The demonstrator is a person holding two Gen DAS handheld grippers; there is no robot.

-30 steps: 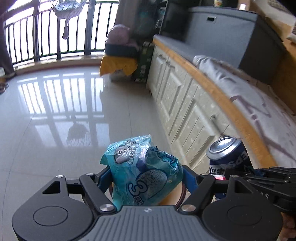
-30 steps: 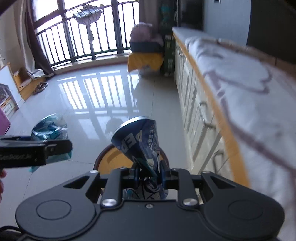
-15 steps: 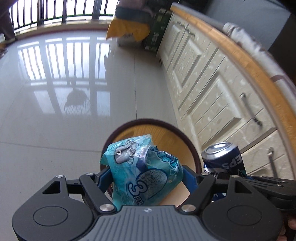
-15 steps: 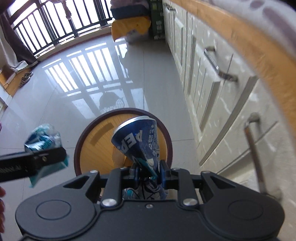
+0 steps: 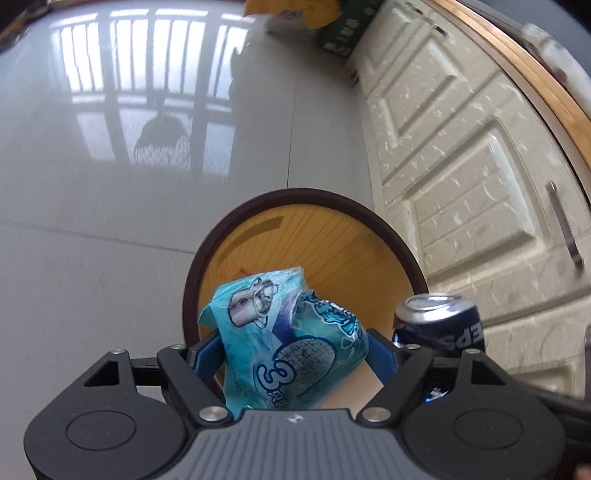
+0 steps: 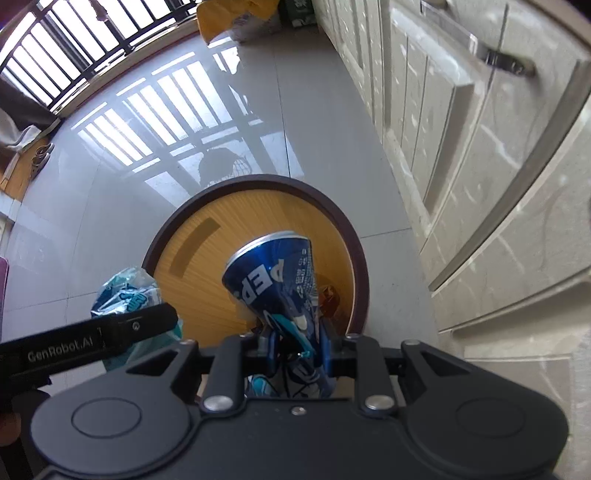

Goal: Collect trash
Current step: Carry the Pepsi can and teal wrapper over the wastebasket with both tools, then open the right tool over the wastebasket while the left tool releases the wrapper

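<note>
My left gripper [image 5: 295, 350] is shut on a crumpled teal snack wrapper [image 5: 284, 343] and holds it over the open round bin [image 5: 376, 218], which has a dark brown rim and a wood-coloured inside. My right gripper [image 6: 295, 336] is shut on a crushed blue Pepsi can [image 6: 277, 280], also over the bin [image 6: 343, 229]. The can shows at the right in the left wrist view [image 5: 439, 325]. The wrapper [image 6: 125, 291] and the left gripper's side show at the left in the right wrist view. A small orange-brown scrap [image 6: 328, 299] lies inside the bin.
Cream cabinet fronts with metal handles [image 5: 480, 184] run along the right, close to the bin. Glossy grey floor tiles [image 5: 110, 184] spread to the left. A yellow-draped pile [image 6: 236, 18] and a balcony railing [image 6: 55, 55] stand far off.
Both grippers have tilted down and moved in over the bin, which now fills the middle of both views. Each keeps its hold on its item.
</note>
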